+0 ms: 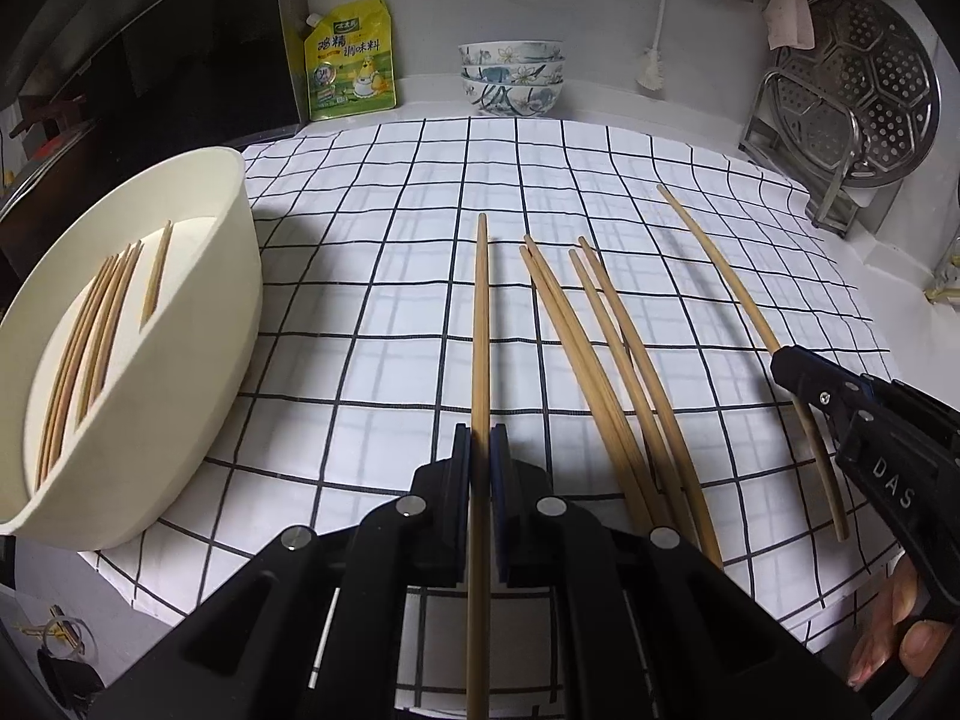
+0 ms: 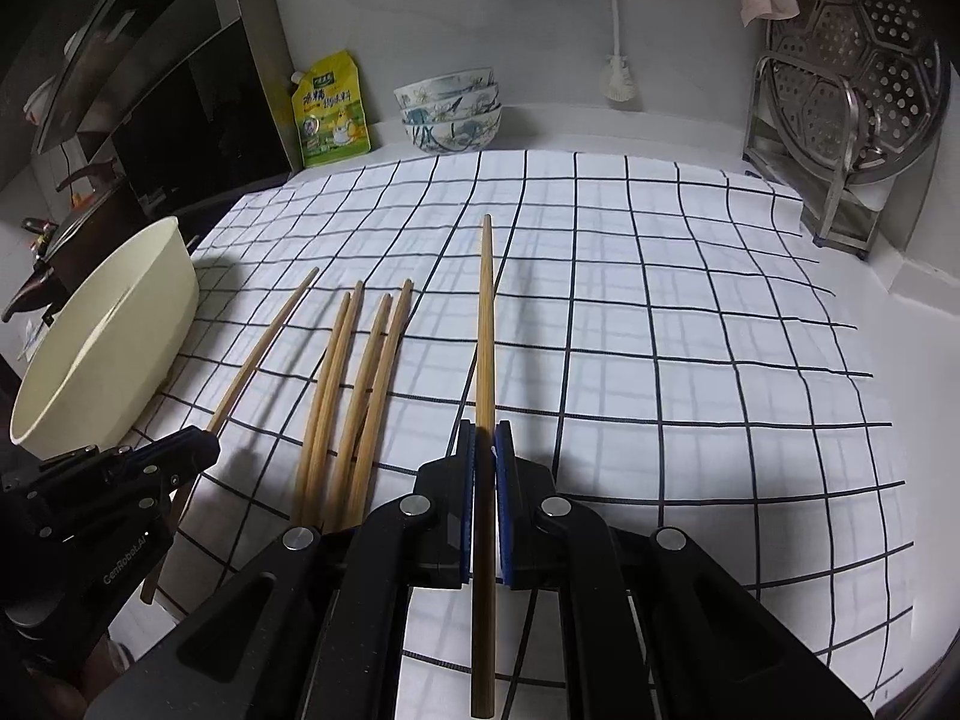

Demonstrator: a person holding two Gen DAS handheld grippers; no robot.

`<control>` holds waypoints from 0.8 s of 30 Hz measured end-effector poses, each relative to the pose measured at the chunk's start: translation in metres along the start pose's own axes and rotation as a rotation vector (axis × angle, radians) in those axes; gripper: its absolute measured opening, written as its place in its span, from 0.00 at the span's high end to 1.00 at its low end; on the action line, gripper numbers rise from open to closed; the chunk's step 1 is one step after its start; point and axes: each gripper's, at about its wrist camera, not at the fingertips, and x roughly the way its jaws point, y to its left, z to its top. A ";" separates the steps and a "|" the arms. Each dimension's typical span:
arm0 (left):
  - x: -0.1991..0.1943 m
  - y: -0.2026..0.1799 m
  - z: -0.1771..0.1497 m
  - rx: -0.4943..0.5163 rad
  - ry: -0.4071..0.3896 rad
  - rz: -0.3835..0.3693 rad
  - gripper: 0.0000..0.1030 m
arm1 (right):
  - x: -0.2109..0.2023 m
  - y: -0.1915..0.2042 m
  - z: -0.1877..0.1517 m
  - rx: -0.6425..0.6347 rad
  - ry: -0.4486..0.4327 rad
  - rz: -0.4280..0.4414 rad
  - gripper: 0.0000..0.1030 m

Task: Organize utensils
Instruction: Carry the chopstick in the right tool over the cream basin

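Your left tongs [image 1: 480, 462] are pinching one wooden chopstick [image 1: 480, 330] between their blue pads, the stick running straight ahead along the fingers with its far tip over the checked cloth [image 1: 390, 276] and its near end passing back under the camera. Your right tongs [image 2: 485, 456] are pinching a second chopstick [image 2: 485, 330] in the same way, pads pressed flat against its sides, tip pointing away over the cloth. In the left wrist view the right tongs [image 1: 792, 369] show at the right edge, gripping their stick partway along, and fingers of your right hand [image 1: 900, 642] curl round the handle below. In the right wrist view the left tongs [image 2: 192, 450] sit at the lower left with their stick slanting up toward the middle. Between the two held sticks four loose chopsticks [image 1: 600, 360] lie on the cloth in two close pairs, roughly parallel. To the left, a cream tub [image 1: 198, 360] rests on the cloth's edge, with several chopsticks [image 1: 90, 348] already lying inside it. The cloth covers a white worktop [image 1: 600, 102]. At the back by the wall stand a yellow seasoning pouch [image 1: 351, 60] and a stack of patterned bowls [image 1: 512, 77], and to the right a perforated steel steamer plate [image 1: 864, 108] leans upright in a metal rack.
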 end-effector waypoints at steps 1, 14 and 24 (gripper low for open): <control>-0.003 0.001 0.001 0.001 -0.005 -0.003 0.93 | -0.002 -0.001 0.001 0.005 -0.004 0.002 0.94; -0.066 0.033 0.023 -0.008 -0.137 -0.077 0.93 | -0.041 0.030 0.016 0.051 -0.111 0.039 0.94; -0.113 0.096 0.042 -0.058 -0.266 -0.071 0.93 | -0.058 0.096 0.055 -0.001 -0.180 0.111 0.94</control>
